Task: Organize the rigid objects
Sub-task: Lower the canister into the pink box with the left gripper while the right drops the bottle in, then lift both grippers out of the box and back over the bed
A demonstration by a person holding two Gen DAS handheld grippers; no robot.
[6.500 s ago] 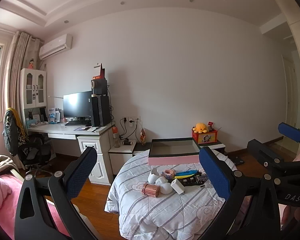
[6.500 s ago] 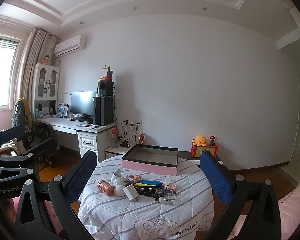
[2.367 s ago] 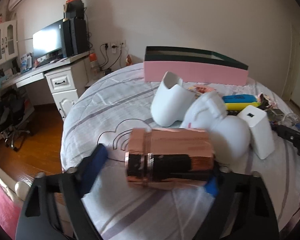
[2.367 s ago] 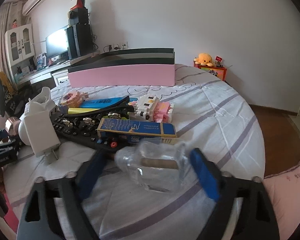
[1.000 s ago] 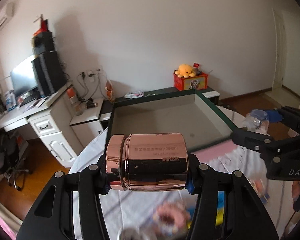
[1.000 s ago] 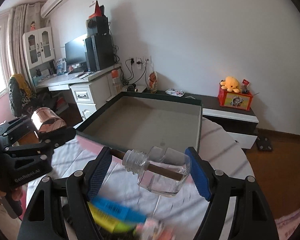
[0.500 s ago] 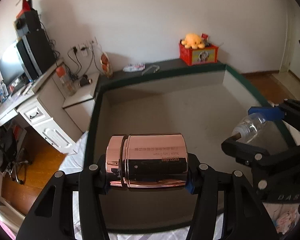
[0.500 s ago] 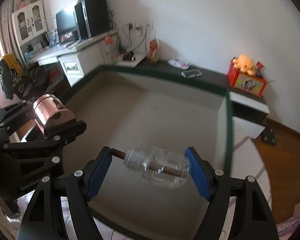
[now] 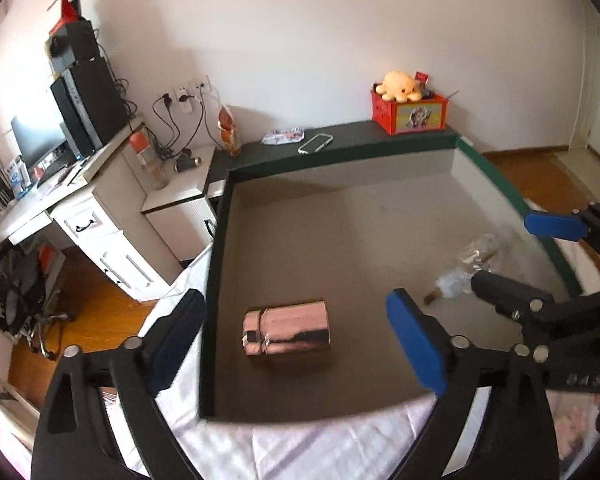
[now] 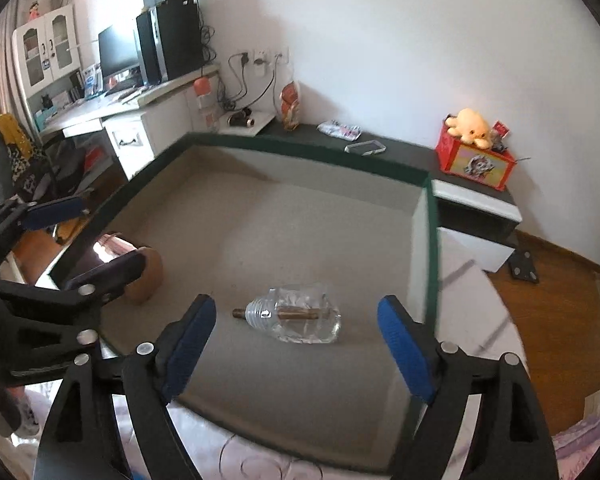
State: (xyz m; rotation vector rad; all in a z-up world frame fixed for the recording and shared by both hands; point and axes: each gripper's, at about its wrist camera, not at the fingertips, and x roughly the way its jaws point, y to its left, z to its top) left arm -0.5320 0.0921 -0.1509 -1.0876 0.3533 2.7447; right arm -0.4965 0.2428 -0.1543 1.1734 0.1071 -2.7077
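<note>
A copper-coloured metal jar (image 9: 287, 333) lies on its side on the grey floor of the green-rimmed box (image 9: 340, 164). My left gripper (image 9: 296, 340) is open above it, apart from it. A clear glass bottle with a brown stick inside (image 10: 296, 319) lies on its side in the same box (image 10: 324, 158). My right gripper (image 10: 296, 346) is open over it, not touching. The bottle also shows in the left wrist view (image 9: 466, 270), and the jar in the right wrist view (image 10: 138, 266), partly behind the left gripper's finger.
The box sits on a striped white bedcover (image 9: 300, 448). Beyond it stand a dark low cabinet with a red toy box (image 9: 410, 112), a phone (image 9: 315, 143), a white desk (image 9: 60, 208) with a monitor, and wooden floor (image 10: 548, 320).
Both grippers have opened. The copper jar and the glass bottle have left the jaws and now lie on the box floor. Both grippers have drawn back a little.
</note>
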